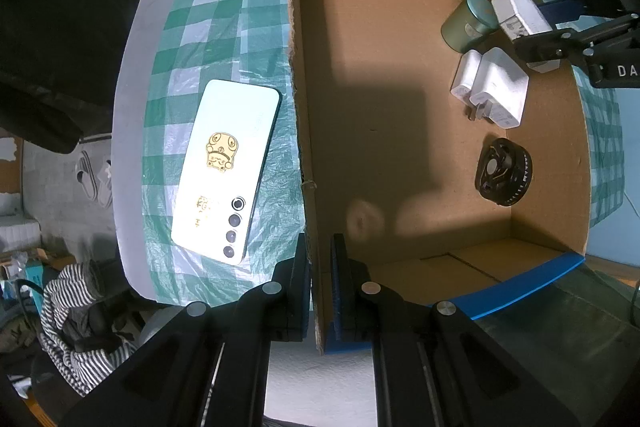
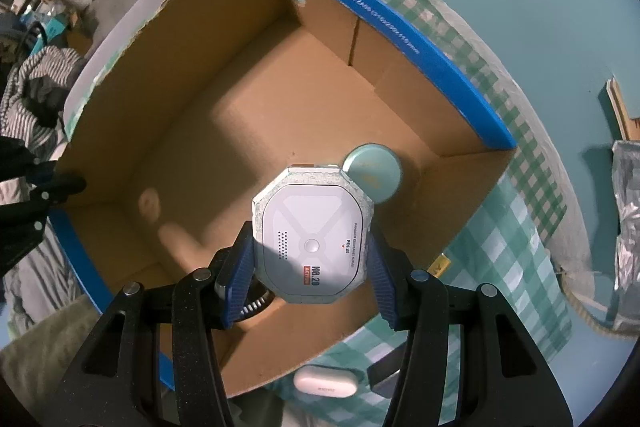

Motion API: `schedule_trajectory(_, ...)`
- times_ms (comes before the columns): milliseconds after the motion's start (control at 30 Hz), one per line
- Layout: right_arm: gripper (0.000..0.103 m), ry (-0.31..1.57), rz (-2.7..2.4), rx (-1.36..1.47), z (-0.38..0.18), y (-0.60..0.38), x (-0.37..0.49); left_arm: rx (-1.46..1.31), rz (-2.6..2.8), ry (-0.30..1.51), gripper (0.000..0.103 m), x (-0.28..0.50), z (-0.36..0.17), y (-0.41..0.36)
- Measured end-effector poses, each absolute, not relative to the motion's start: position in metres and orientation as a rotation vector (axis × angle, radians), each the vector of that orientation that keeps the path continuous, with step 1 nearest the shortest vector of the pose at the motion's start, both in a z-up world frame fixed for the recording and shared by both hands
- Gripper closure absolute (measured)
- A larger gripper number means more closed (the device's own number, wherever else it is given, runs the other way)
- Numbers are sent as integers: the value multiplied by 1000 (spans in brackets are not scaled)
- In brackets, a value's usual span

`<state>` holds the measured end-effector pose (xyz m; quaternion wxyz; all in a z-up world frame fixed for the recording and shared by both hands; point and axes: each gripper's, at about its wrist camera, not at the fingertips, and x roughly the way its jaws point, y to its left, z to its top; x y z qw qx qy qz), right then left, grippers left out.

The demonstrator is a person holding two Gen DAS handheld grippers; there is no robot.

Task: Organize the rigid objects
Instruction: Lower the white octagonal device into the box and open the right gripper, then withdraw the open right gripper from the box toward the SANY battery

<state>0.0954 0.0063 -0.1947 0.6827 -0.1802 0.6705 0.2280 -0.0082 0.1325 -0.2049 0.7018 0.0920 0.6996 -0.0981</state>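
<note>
My left gripper (image 1: 320, 259) is shut on the left wall of an open cardboard box (image 1: 298, 75) with blue rims. My right gripper (image 2: 312, 233) is shut on a white octagonal device (image 2: 312, 243) marked "NO.20" and holds it over the box's inside, next to a green round tin (image 2: 372, 173). From the left wrist view the device (image 1: 516, 11) hangs by the tin (image 1: 470, 23) in the far right corner. Two white chargers (image 1: 494, 89) and a black round fan (image 1: 504, 171) lie on the box floor. A white phone (image 1: 228, 167) lies face down on the checked cloth left of the box.
A white earbud case (image 2: 326, 381) lies on the green checked cloth (image 2: 504, 247) outside the box's near wall. A silvery bag (image 2: 628, 211) sits at the right edge. Striped clothing (image 1: 76, 315) lies on the floor beyond the table edge.
</note>
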Motion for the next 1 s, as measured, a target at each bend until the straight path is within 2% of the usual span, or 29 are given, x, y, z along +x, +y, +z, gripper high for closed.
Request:
schedule_trajectory(633,50,1433,533,-437,-181,16,95,199,-216,1556,94,-6,-204,134)
schedule_trajectory(1000,43,1403,498,-398,-158,0,90,201,-217,1555,94,-6,-203,136)
